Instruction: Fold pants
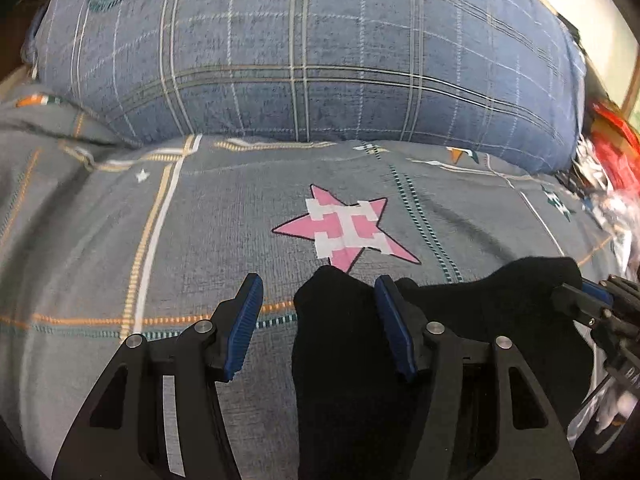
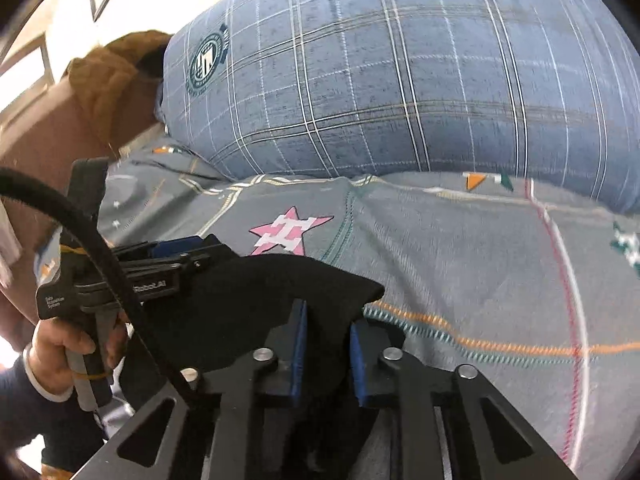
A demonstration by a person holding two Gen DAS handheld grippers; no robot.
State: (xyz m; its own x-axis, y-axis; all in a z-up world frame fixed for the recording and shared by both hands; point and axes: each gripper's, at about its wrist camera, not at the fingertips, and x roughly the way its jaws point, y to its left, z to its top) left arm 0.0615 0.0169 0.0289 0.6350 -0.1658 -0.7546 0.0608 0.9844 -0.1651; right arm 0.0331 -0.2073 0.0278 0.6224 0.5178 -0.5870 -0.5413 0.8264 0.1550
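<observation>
The black pants (image 1: 340,340) lie bunched on the grey patterned bedsheet (image 1: 100,240), near a pink star print (image 1: 344,228). My left gripper (image 1: 318,292) is open, its blue pads wide apart, with a fold of the pants between them. In the right wrist view the pants (image 2: 260,300) spread to the left, and my right gripper (image 2: 328,320) has its pads narrowed on a fold of the black cloth. The left gripper (image 2: 188,252) also shows there, at the far edge of the pants, held by a hand.
A large blue plaid pillow (image 1: 320,60) lies across the back of the bed, also seen in the right wrist view (image 2: 400,80). Red and silvery clutter (image 1: 612,160) sits at the right edge. A brown garment (image 2: 108,76) lies at the left.
</observation>
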